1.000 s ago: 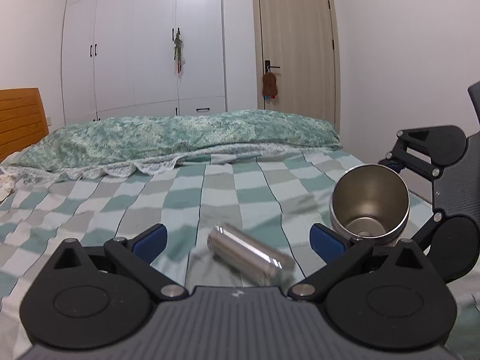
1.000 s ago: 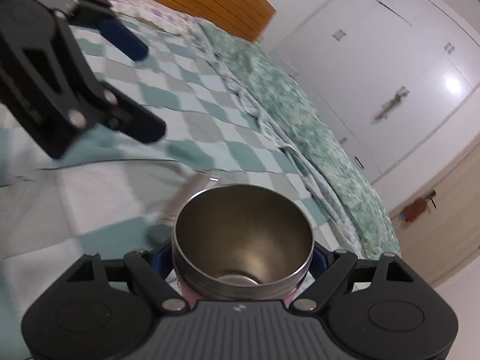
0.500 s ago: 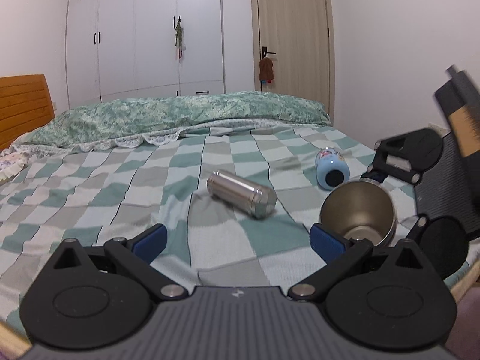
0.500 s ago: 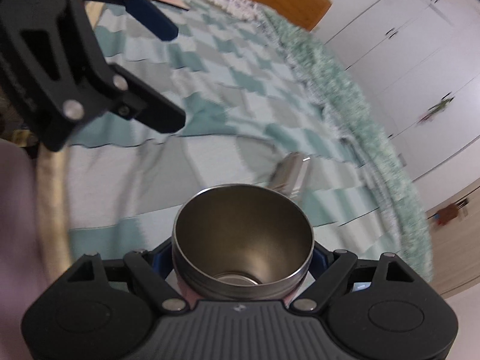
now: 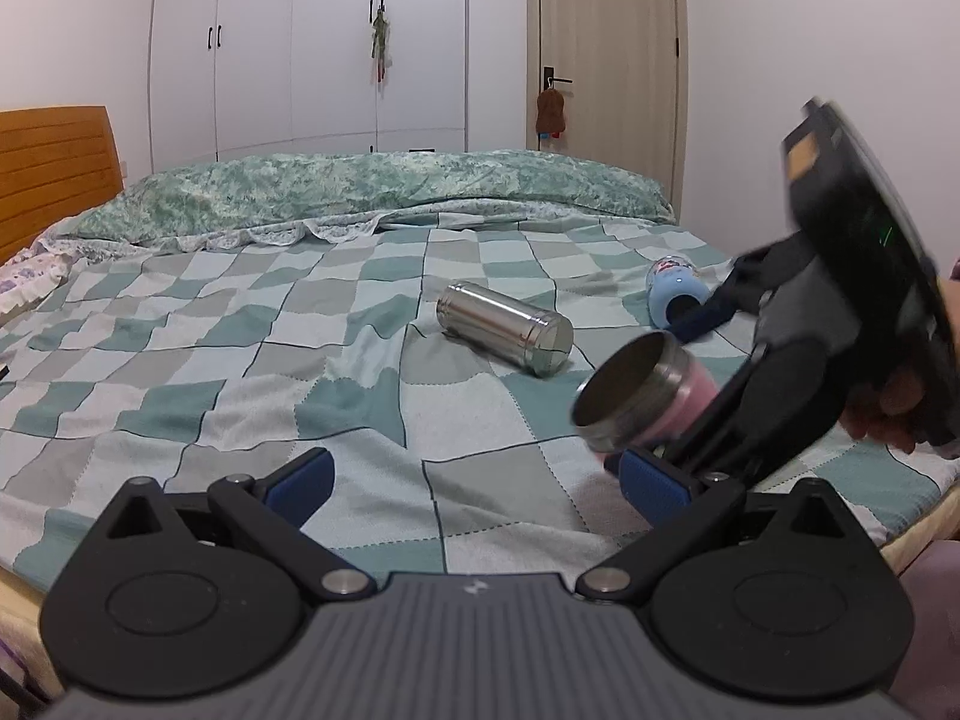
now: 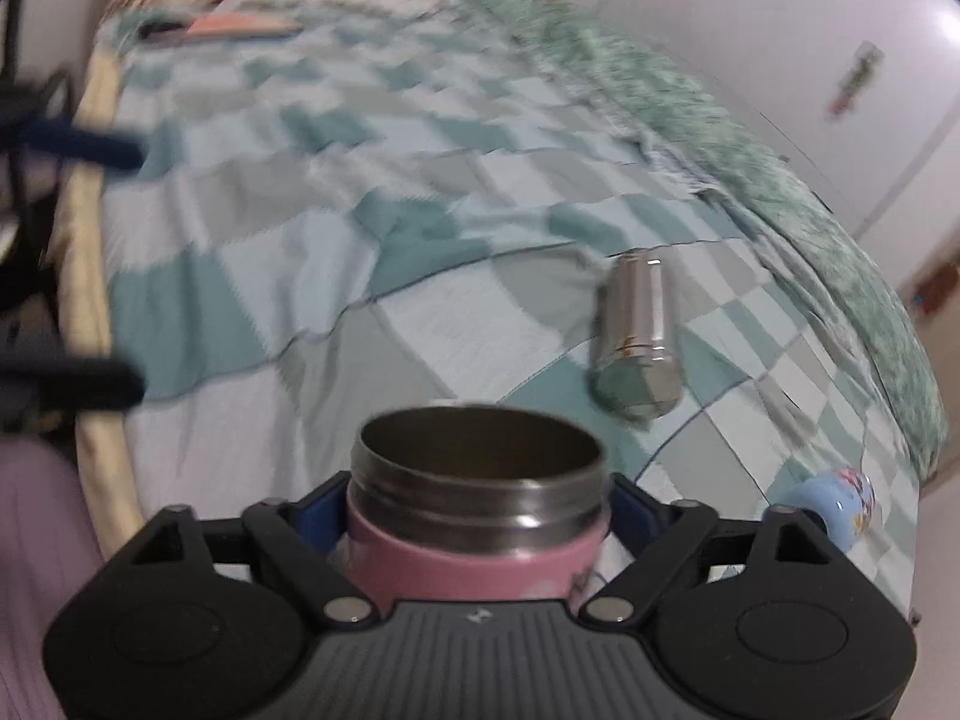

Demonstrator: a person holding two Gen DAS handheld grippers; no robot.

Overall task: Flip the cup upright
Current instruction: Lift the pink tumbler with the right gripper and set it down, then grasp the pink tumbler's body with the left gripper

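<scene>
The pink cup (image 6: 474,516) with a steel rim is held between the fingers of my right gripper (image 6: 480,510), which is shut on it. In the left wrist view the cup (image 5: 645,399) hangs tilted above the checked bedspread (image 5: 300,360), its open mouth facing left and a little up, with the right gripper behind it. My left gripper (image 5: 474,480) is open and empty, low over the near edge of the bed, just left of the cup.
A steel flask (image 5: 507,327) lies on its side mid-bed and also shows in the right wrist view (image 6: 636,342). A light blue bottle (image 5: 675,288) lies at the right. A green quilt (image 5: 372,192) is bunched along the far side. The bed edge (image 6: 90,300) is near.
My right gripper has turned the cup so its pink side now shows, and drawn it toward the bed's near right edge. My left gripper has pulled back and risen, showing more of the bed.
</scene>
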